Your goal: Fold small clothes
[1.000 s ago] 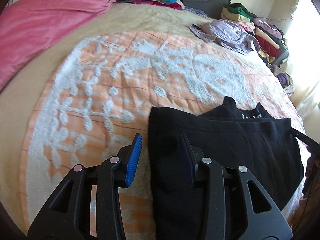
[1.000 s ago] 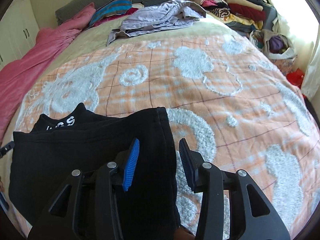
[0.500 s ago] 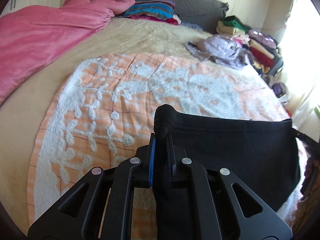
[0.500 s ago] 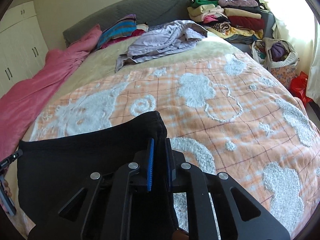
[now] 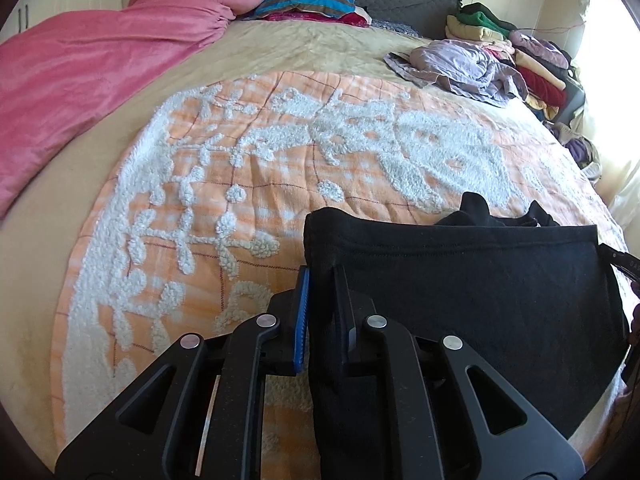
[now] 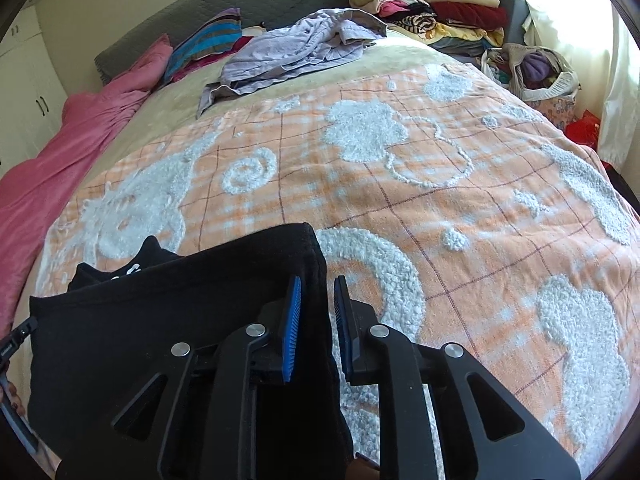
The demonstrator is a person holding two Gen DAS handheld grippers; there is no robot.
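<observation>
A black garment (image 5: 480, 280) lies folded on the orange-and-white blanket (image 5: 280, 140), with white lettering showing at its far collar (image 6: 132, 270). My left gripper (image 5: 322, 276) pinches the garment's left corner between its blue pads, and its jaws are just beginning to open. My right gripper (image 6: 318, 280) has the right corner of the black garment (image 6: 160, 320) between its pads. Its jaws are opening, and a sliver of blanket shows beside the right pad. The folded edge runs straight between the two grippers.
A pink blanket (image 5: 80, 80) covers the bed's left side. A crumpled lilac garment (image 5: 460, 64) lies at the far right, with stacked folded clothes (image 5: 528, 52) behind it. Striped pillows (image 5: 308, 0) rest against the headboard. A bag of clothes (image 6: 536, 76) stands beside the bed.
Both grippers closed on the garment's near corners, lifted them and carried the edge forward over the rest. Since half a second ago the fold has come down and the right jaws have widened.
</observation>
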